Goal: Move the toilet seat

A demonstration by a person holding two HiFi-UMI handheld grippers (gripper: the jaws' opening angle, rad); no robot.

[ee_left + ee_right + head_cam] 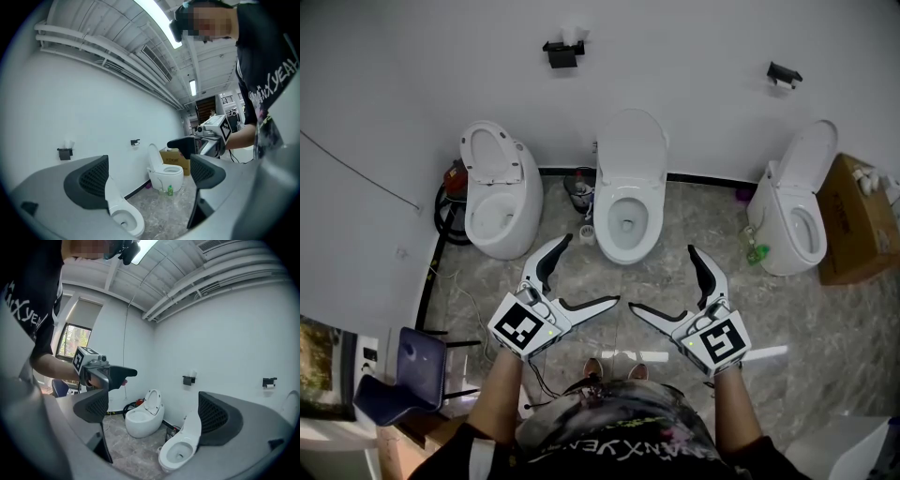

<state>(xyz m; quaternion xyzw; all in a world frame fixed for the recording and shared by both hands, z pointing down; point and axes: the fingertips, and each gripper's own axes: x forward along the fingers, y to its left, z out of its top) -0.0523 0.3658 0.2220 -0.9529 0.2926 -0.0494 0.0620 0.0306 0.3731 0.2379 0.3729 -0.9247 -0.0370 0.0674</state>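
The middle toilet point(628, 225) stands against the white wall, its toilet seat point(630, 150) tipped up behind the bowl. The seat shows as one white oval, so ring and lid cannot be told apart.

The person stands in front of the middle toilet and holds both tools level and well short of it. The left hand-held gripper point(592, 270) has its jaws spread wide with nothing between them; its own view shows only floor and a toilet bowl through the gap. The right hand-held gripper point(663, 278) is likewise spread wide and grips nothing. Each carries a cube with black-and-white square markers.

To the left of the middle toilet is a second toilet point(499, 202) with its ring seat raised. To the right, further off, is a third toilet point(797, 225), also open, with a green bottle point(757, 251) at its foot and a brown cardboard box point(858, 220) beyond it. On the wall above the middle toilet, to either side, hang two black paper holders point(563, 53) point(783, 75). A blue chair point(408, 370) sits far to its left, near the person.

The person's black shirt point(614, 441) bears white letters, of which "XYEA" can be read
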